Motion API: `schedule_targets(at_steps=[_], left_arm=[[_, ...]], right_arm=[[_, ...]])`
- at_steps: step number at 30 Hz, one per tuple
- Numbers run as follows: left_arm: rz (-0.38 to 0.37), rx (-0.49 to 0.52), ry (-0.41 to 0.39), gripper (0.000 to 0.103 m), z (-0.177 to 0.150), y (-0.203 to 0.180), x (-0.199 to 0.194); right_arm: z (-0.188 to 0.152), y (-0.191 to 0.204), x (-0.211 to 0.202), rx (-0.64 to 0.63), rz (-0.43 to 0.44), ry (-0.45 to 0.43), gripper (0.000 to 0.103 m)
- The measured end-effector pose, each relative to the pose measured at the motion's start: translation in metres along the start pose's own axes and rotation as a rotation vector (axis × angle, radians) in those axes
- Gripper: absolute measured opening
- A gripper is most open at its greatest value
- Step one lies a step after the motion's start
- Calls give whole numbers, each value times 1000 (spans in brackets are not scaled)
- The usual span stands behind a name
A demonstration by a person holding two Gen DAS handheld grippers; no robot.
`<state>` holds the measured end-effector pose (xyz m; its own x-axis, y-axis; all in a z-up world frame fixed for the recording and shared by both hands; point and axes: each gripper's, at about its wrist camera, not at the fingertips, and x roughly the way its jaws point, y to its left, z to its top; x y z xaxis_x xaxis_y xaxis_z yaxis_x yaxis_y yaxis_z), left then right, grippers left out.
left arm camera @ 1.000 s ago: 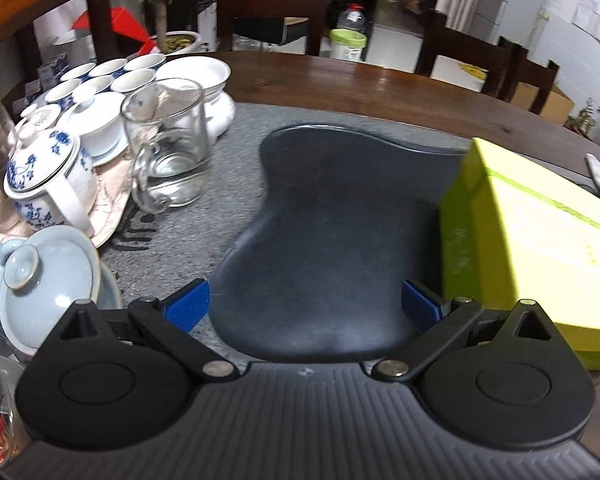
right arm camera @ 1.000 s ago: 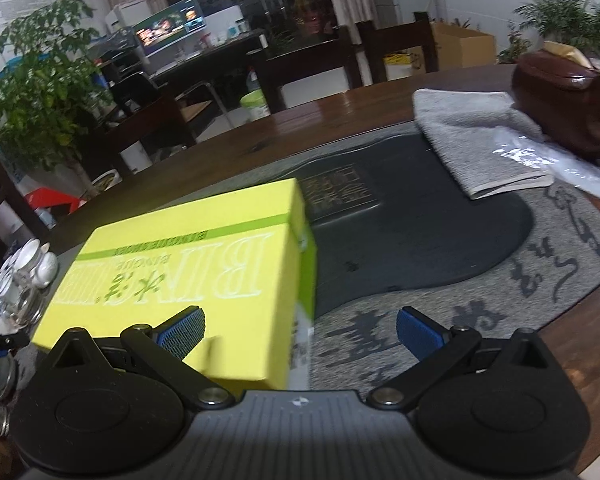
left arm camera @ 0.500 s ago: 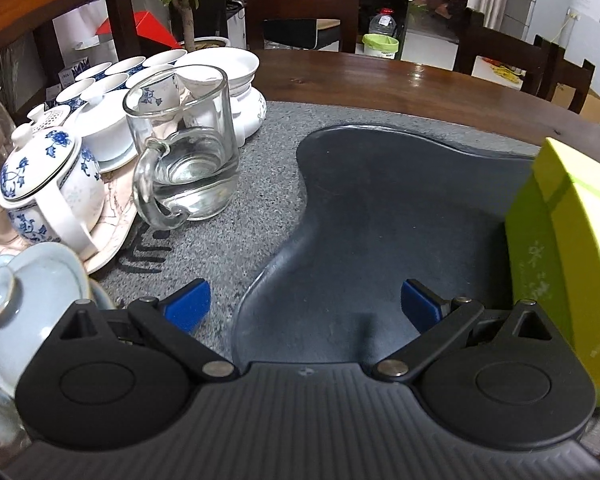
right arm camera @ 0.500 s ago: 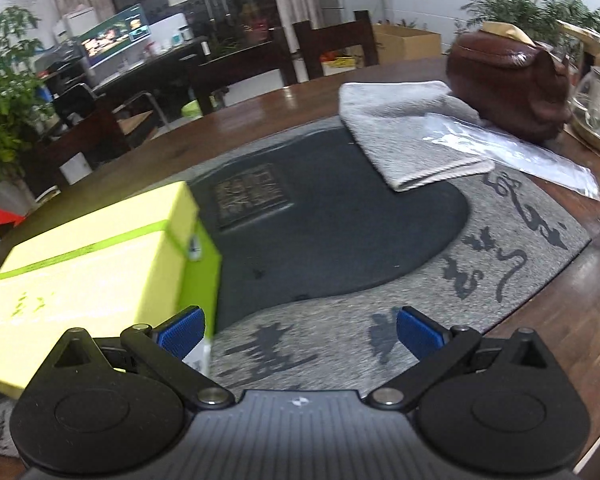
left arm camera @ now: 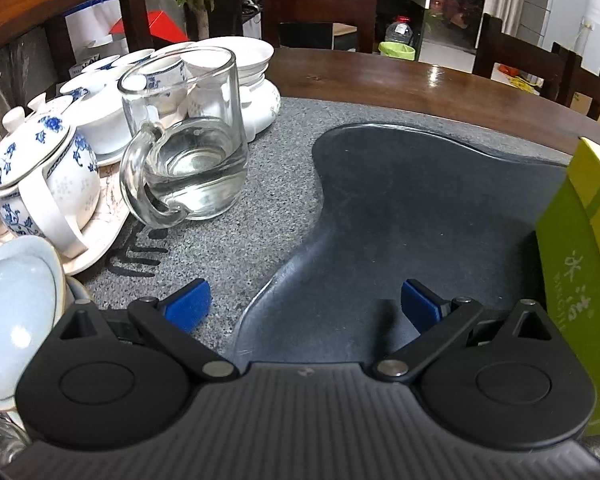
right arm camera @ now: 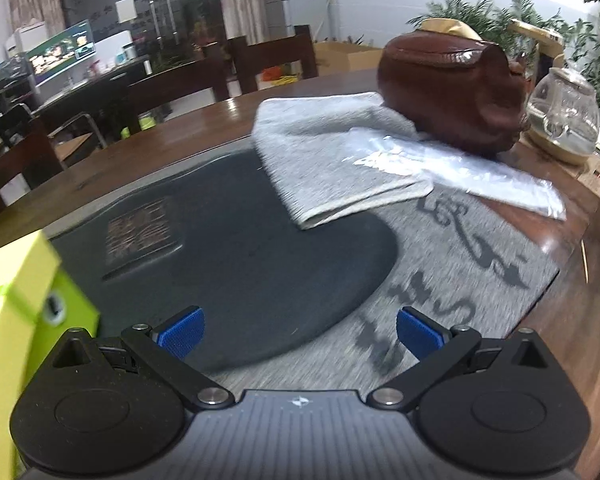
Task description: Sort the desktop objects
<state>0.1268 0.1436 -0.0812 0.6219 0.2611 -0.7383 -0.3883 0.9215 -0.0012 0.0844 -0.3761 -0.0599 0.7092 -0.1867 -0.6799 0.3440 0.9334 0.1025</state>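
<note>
A yellow-green box (left arm camera: 580, 264) lies at the right edge of the left wrist view and at the left edge of the right wrist view (right arm camera: 16, 312), on the dark stone tray (left arm camera: 420, 208). My left gripper (left arm camera: 304, 306) is open and empty, low over the tray's near-left rim. A glass pitcher (left arm camera: 192, 140) with some water stands ahead to its left. My right gripper (right arm camera: 300, 332) is open and empty above the tray (right arm camera: 236, 260). A folded grey towel (right arm camera: 332, 152) lies ahead of it, with a clear plastic bag (right arm camera: 460, 168) partly on top.
A blue-and-white teapot (left arm camera: 36, 172), white cups and bowls (left arm camera: 148, 80) crowd the left side. A brown clay pig figure (right arm camera: 452, 92) and a glass kettle (right arm camera: 564, 112) stand at the far right. A grey mat (right arm camera: 460, 256) covers the wooden table (left arm camera: 420, 84). Chairs stand behind.
Both grippers have swung apart: the left view has turned left toward the tea set, the right view has turned right toward the towel. The box has slid to the edge of both views.
</note>
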Motion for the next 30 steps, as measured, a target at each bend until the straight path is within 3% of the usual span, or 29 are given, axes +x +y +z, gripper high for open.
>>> schedule_targets(at_steps=[17,30], left_arm=[[61,42,-79,103,-2,-5,17],[67,45,-130,103,-1,-7,24]], right_arm=[[24,-25,75,-5,-139,-28,103],[30,-27,89,-6,-188,-70,103]])
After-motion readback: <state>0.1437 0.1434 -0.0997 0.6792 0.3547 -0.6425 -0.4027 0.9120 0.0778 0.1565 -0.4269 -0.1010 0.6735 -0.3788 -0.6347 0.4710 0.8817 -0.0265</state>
